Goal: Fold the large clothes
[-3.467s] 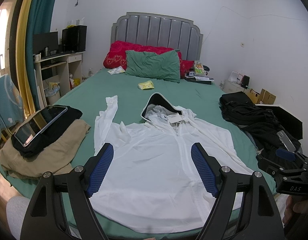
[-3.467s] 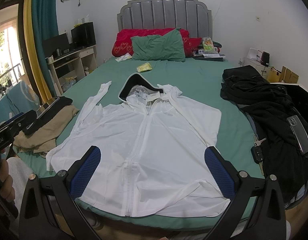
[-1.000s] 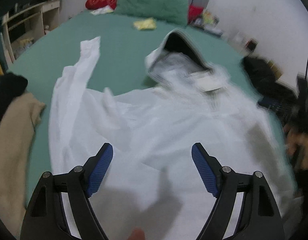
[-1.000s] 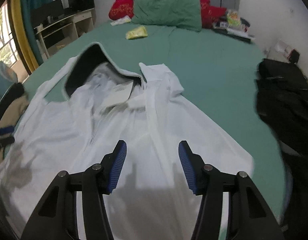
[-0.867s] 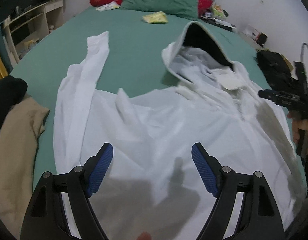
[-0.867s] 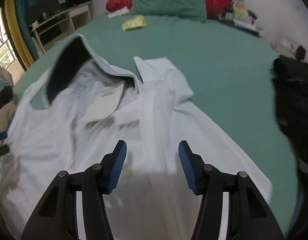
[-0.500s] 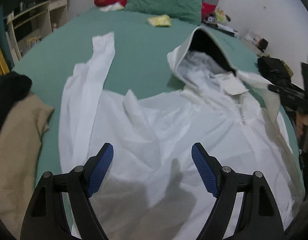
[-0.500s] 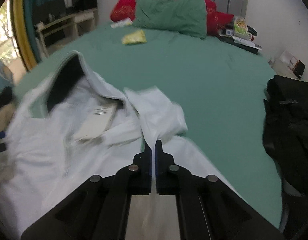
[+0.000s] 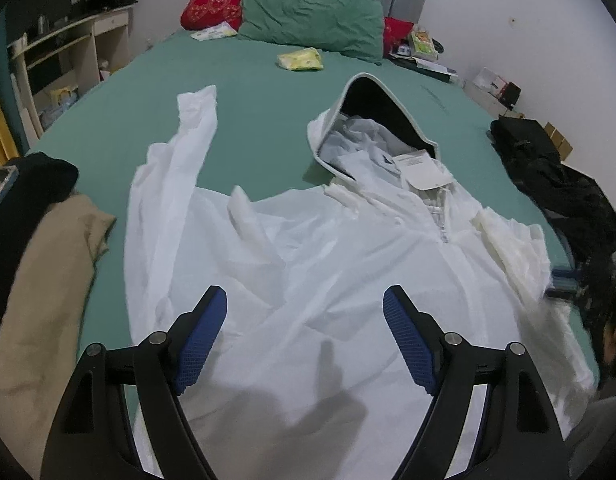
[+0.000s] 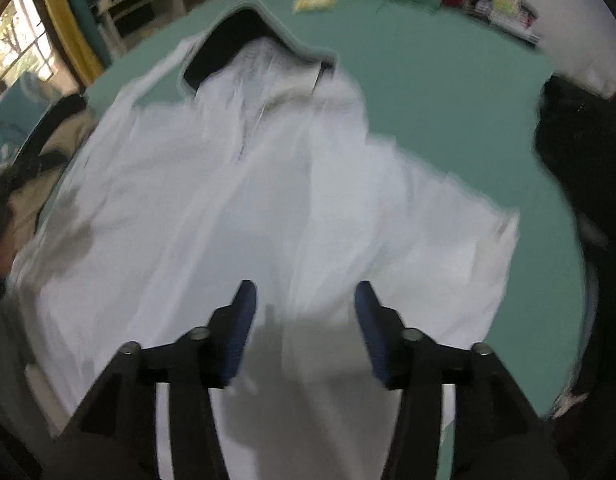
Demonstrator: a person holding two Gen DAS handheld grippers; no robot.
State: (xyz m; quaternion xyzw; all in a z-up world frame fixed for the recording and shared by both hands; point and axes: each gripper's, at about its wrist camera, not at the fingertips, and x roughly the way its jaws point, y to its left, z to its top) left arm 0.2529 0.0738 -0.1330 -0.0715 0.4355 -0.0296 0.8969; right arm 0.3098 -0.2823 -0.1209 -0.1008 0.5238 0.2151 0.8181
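Frame left: folded tan cloth (image 9: 39, 280), soft, matte. Centre: thin, creased white hooded jacket (image 9: 308, 264) spread on the green bed (image 9: 119, 128), dark-lined hood at upper centre. Left gripper (image 9: 305, 336) wide open, empty; right gripper (image 10: 301, 322), blurred, jaws just reopened, gripping nothing.

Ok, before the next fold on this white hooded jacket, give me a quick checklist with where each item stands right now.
1. Left gripper free: ok. Jaws stand wide over the white jacket, nothing between the pads.
2. Right gripper free: ok. Its jaws have just been opening and stand apart above the fabric, gripping nothing.
3. Far sleeve ready to fold in: ok. It lies stretched out on the green sheet.
4. Near sleeve lying flat: not ok. It sits bunched on the jacket's edge.
5. Hood flat: not ok. It stands open with a paper tag showing.
6. Hem edge squared: cannot tell; it is below both views.
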